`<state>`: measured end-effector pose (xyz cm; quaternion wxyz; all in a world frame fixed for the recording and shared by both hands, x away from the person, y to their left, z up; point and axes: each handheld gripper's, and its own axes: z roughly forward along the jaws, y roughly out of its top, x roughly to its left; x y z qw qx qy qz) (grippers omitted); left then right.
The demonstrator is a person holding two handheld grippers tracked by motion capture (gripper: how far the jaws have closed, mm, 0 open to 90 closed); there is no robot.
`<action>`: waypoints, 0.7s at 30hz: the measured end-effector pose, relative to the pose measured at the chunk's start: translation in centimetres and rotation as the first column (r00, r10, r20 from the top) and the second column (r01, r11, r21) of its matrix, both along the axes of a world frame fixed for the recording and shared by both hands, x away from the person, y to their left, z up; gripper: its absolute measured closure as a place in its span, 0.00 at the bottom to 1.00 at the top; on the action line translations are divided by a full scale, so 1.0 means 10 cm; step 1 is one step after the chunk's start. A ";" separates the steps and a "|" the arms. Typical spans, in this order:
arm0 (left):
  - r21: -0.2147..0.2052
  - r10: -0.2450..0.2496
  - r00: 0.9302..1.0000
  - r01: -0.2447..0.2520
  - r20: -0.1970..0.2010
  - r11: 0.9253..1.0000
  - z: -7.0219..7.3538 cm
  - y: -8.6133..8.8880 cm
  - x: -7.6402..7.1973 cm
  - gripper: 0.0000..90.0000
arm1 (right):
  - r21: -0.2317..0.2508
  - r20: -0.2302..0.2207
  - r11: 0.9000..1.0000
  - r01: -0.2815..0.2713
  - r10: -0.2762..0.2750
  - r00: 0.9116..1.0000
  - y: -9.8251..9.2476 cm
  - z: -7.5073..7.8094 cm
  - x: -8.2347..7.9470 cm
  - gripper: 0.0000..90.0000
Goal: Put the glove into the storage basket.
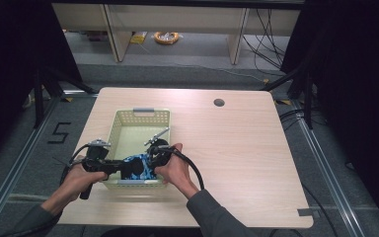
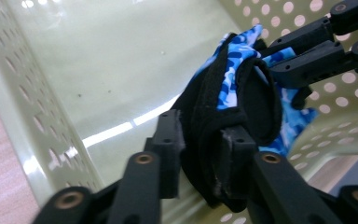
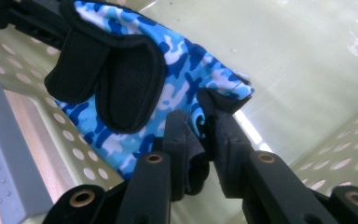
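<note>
Soft, light glove [image 1: 139,167] held over basket [image 1: 128,129]: left gripper [image 2: 200,154] pinches the cuff, right gripper [image 3: 199,140] the fabric edge.

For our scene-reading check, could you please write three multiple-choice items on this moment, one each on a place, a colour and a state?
1. Where is the glove?
A. Over the near end of the basket
B. Beside the round hole in the table
C. On the floor

2. What colours is the glove?
A. Red and white
B. Blue camouflage with black parts
C. Plain yellow

3. How is the glove held?
A. By neither gripper
B. By the left gripper alone
C. Between the jaws of the left gripper and the right gripper

Answers:
1 A, the high view shows it at the basket's near wall, between the two hands.
2 B, both gripper views show a blue and white camouflage print with black flaps.
3 C, each gripper view shows glove fabric pinched between that gripper's own jaws.
</note>
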<state>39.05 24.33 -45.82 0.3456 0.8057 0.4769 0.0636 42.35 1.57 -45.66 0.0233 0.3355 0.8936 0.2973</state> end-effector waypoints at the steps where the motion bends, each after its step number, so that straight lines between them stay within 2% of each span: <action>1: -0.007 -0.007 1.000 0.007 -0.002 1.000 0.01 -0.01 0.01 0.75 | 0.000 -0.001 1.000 0.002 -0.002 1.000 0.00 0.00 0.00 0.85; 2: 0.007 -0.005 1.000 0.005 0.006 1.000 0.02 -0.01 0.01 0.71 | -0.002 0.015 1.000 -0.011 0.011 1.000 -0.01 -0.01 0.02 0.84; 3: -0.006 0.011 1.000 -0.011 0.024 1.000 0.02 -0.03 0.01 0.69 | 0.002 0.005 1.000 0.007 -0.007 1.000 0.00 0.00 0.01 0.83; 4: 0.008 0.013 1.000 -0.013 0.015 1.000 0.04 -0.03 0.02 0.67 | 0.002 0.008 1.000 0.010 -0.010 1.000 0.00 0.00 0.01 0.82; 5: 0.017 -0.007 1.000 0.007 0.004 1.000 0.06 -0.01 0.03 0.64 | 0.006 0.012 1.000 0.014 -0.014 1.000 0.00 0.01 0.01 0.79; 6: 0.015 -0.005 1.000 0.004 0.013 1.000 0.06 -0.01 0.03 0.63 | 0.007 0.015 1.000 0.020 -0.020 1.000 0.00 0.02 0.01 0.75; 7: 0.029 -0.003 1.000 0.002 0.014 1.000 0.08 0.00 0.03 0.63 | 0.008 0.003 0.999 0.039 -0.039 0.999 0.00 0.03 0.01 0.73; 11: 0.001 0.003 1.000 -0.003 0.016 1.000 0.12 0.03 0.02 0.58 | 0.021 0.098 1.000 0.022 -0.024 0.995 -0.01 0.13 0.00 0.67; 13: -0.008 0.017 0.999 -0.017 0.027 1.000 0.15 0.05 0.01 0.58 | 0.043 0.102 0.999 0.019 -0.023 0.995 -0.01 0.18 -0.02 0.65; 14: -0.013 0.025 0.999 -0.024 0.033 1.000 0.16 0.05 0.00 0.57 | 0.051 0.121 0.999 -0.002 -0.004 0.993 -0.03 0.21 -0.02 0.64; 15: -0.019 0.014 0.999 -0.014 0.034 1.000 0.17 0.06 -0.01 0.57 | 0.057 0.125 0.998 0.008 -0.015 0.992 -0.03 0.23 -0.03 0.63; 17: -0.049 0.032 0.998 -0.030 0.046 0.998 0.20 0.05 -0.03 0.53 | 0.081 0.139 0.997 -0.006 -0.005 0.990 -0.06 0.28 -0.04 0.60; 19: -0.043 0.016 0.999 -0.014 0.049 0.999 0.25 0.04 -0.07 0.50 | 0.093 0.120 0.995 0.023 -0.034 0.992 -0.09 0.32 -0.08 0.58; 20: -0.070 0.021 0.998 -0.016 0.058 0.997 0.26 0.01 -0.10 0.49 | 0.100 0.128 0.995 0.017 -0.029 0.991 -0.11 0.33 -0.08 0.57; 21: -0.067 0.009 0.998 -0.005 0.060 0.998 0.28 0.01 -0.11 0.47 | 0.116 0.144 0.993 -0.011 -0.006 0.990 -0.15 0.35 -0.08 0.56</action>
